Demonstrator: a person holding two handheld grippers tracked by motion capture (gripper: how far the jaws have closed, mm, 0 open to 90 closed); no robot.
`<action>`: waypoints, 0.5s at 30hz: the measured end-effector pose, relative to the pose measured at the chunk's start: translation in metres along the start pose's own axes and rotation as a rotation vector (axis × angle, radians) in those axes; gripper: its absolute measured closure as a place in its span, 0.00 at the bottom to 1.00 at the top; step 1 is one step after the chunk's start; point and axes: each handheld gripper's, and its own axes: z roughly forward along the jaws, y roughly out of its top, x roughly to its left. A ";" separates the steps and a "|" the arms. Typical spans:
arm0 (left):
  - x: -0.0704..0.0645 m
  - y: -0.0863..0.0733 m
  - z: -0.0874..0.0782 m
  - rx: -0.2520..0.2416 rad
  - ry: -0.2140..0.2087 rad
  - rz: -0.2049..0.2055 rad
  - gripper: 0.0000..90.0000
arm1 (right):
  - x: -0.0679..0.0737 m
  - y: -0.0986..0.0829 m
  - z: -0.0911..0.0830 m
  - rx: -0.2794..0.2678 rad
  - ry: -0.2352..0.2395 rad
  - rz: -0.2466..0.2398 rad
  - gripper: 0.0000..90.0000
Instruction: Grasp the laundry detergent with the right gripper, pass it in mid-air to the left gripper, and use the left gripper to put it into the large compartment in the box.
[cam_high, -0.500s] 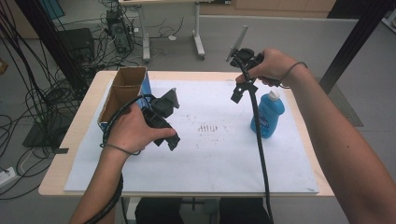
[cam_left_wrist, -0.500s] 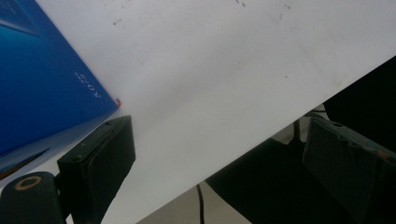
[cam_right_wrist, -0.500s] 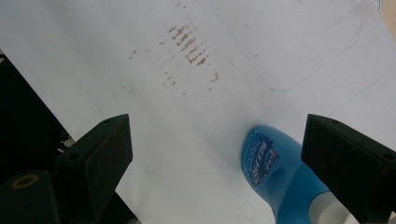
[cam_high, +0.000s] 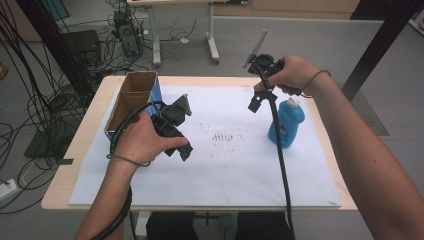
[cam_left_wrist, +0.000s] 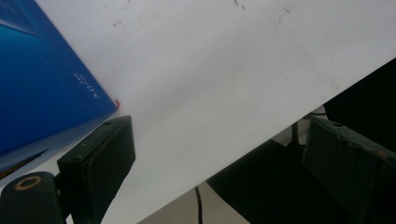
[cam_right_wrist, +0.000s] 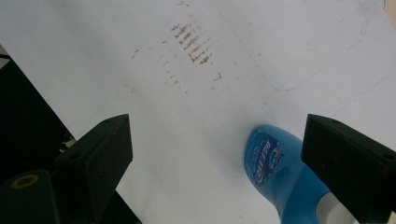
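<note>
A blue bottle (cam_high: 286, 124) with a white cap stands upright at the right of the white sheet (cam_high: 225, 170). My right gripper (cam_high: 255, 76) hovers open above and just left of the cap. In the right gripper view the bottle (cam_right_wrist: 280, 172) lies below the wide gap of the right gripper (cam_right_wrist: 215, 163), nearer the right jaw and untouched. My left gripper (cam_high: 184, 128) is open and empty beside a cardboard box with a blue side (cam_high: 131, 97). In the left gripper view the box's blue face (cam_left_wrist: 42, 84) sits just beyond the left jaw of the left gripper (cam_left_wrist: 219, 158).
Brown smudge marks (cam_high: 222, 136) dot the middle of the sheet, also the marks (cam_right_wrist: 191, 42) ahead of the right jaws. The wooden table (cam_high: 65, 170) edge rims the sheet. Cables and desk legs (cam_high: 212, 47) stand on the floor behind.
</note>
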 end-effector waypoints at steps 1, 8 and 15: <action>0.000 0.000 0.000 0.000 -0.001 0.000 0.11 | 0.000 -0.001 0.000 -0.004 0.005 0.001 0.10; 0.000 -0.001 0.003 -0.013 -0.015 -0.006 0.10 | 0.003 -0.009 0.007 -0.002 0.007 0.004 0.10; -0.001 -0.003 0.009 -0.008 -0.031 -0.002 0.10 | 0.004 -0.020 0.014 -0.009 0.017 0.007 0.10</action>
